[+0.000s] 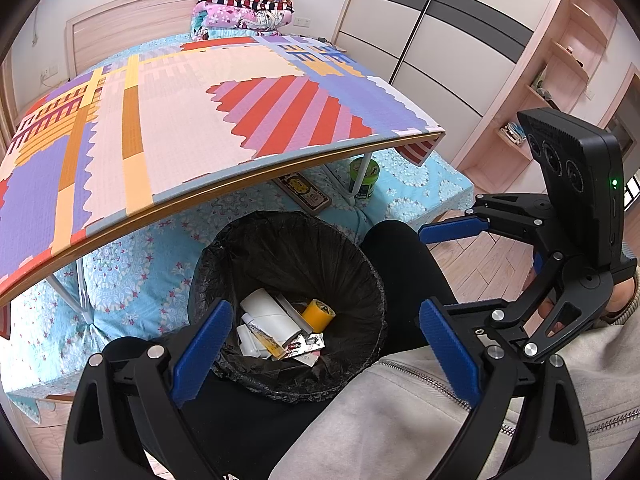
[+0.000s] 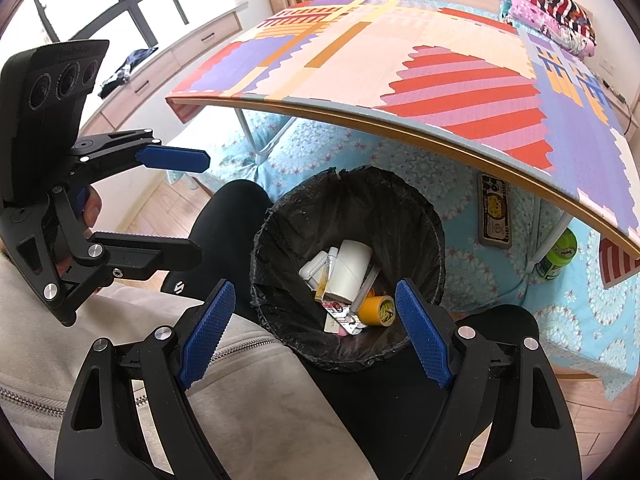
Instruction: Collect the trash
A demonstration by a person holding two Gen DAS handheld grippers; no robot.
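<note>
The bed (image 1: 420,196), under its turquoise patterned cover, sits behind the trash bin (image 1: 288,264). A folding table (image 1: 192,120) with a bright patchwork top stands on that bed, its near edge jutting over the bin's far rim. The bin, lined in black plastic, stands between the seated person's dark-trousered knees. Both grippers hang above the bin: the left gripper (image 1: 324,348) with jaws spread wide and nothing in them, the right gripper (image 2: 316,332) likewise wide and empty. Inside the bin lie a white carton (image 1: 268,312), a yellow tape roll (image 2: 376,309) and small wrappers (image 2: 344,320).
</note>
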